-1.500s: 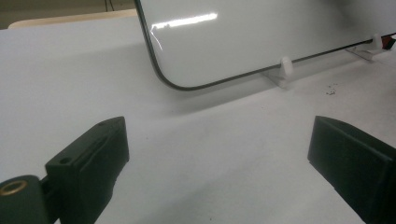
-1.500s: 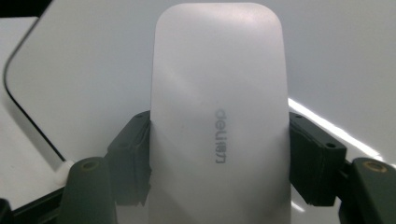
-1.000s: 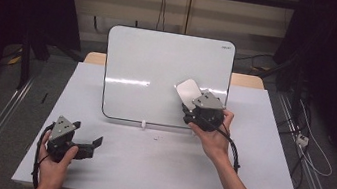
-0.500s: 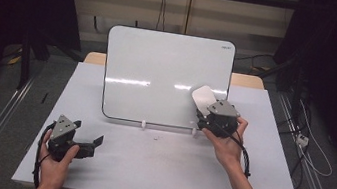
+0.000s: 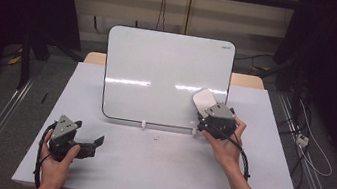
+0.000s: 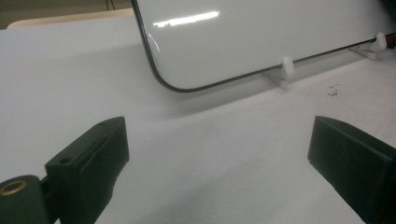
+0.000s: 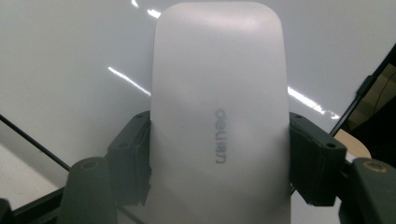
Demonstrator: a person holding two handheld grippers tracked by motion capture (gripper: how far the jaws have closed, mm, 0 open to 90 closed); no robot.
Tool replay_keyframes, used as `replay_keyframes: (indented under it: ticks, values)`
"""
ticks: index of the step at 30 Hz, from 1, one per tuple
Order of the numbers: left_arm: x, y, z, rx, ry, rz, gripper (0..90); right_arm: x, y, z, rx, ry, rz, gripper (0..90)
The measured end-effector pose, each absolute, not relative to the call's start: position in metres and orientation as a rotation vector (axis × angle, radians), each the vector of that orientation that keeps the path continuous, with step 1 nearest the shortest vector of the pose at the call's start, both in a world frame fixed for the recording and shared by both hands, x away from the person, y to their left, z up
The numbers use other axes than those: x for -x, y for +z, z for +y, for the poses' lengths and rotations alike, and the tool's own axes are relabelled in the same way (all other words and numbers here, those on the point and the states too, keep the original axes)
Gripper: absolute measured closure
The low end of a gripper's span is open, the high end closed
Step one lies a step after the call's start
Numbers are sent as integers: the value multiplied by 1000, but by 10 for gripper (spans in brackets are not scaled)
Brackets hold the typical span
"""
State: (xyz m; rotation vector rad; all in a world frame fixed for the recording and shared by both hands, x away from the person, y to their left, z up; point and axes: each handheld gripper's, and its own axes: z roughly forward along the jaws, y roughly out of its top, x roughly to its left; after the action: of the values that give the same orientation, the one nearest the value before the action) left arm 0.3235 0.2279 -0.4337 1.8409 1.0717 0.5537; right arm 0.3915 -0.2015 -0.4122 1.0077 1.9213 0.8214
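A whiteboard (image 5: 166, 79) stands propped on small white clip feet (image 5: 143, 123) in the upper middle of the high view, on a white table (image 5: 160, 169). Its surface is blank apart from streaks of reflected light.

The right gripper (image 5: 206, 111), right of centre in the high view, is clamped on a white whiteboard eraser (image 5: 203, 100), whose rounded end lies over the lower right part of the board. In the right gripper view the eraser (image 7: 219, 116) rises up the middle of the frame between the two black jaws, which press on its sides; grey lettering runs lengthwise along its back. Whether its face touches the board I cannot tell. The right hand (image 5: 223, 144) holds this gripper from below, its cable trailing along the forearm.

The left gripper (image 5: 96, 140) sits at the lower left of the high view, held by the left hand (image 5: 58, 161) low over the table. In the left gripper view its jaws stand wide apart with nothing between them, the board's lower corner (image 6: 163, 79) and a clip foot (image 6: 287, 67) ahead of them in the upper half of the frame.
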Motion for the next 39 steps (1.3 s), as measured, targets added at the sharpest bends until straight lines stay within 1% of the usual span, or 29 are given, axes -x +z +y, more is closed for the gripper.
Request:
replay_keyframes:
  ticks: [8,23,24,29,33,39]
  values:
    - [-323,-433,228,-1839,556,1071,53,-394,-418,-201,-998,784,1909,315]
    - [-321,-432,232,-1832,558,1064,53,-396,-418,-203,-1008,794,1925,306]
    - [-321,-432,232,-1833,556,1064,53,-396,-417,-204,-1019,810,1929,297]
    - [-322,-432,230,-1840,557,1060,53,-396,-417,-208,-1066,866,1962,186]
    - [-321,-432,230,-1838,557,1058,53,-396,-415,-210,-1100,904,1966,116]
    - [-322,-432,230,-1835,557,1060,53,-392,-411,-217,-1167,954,1972,82]
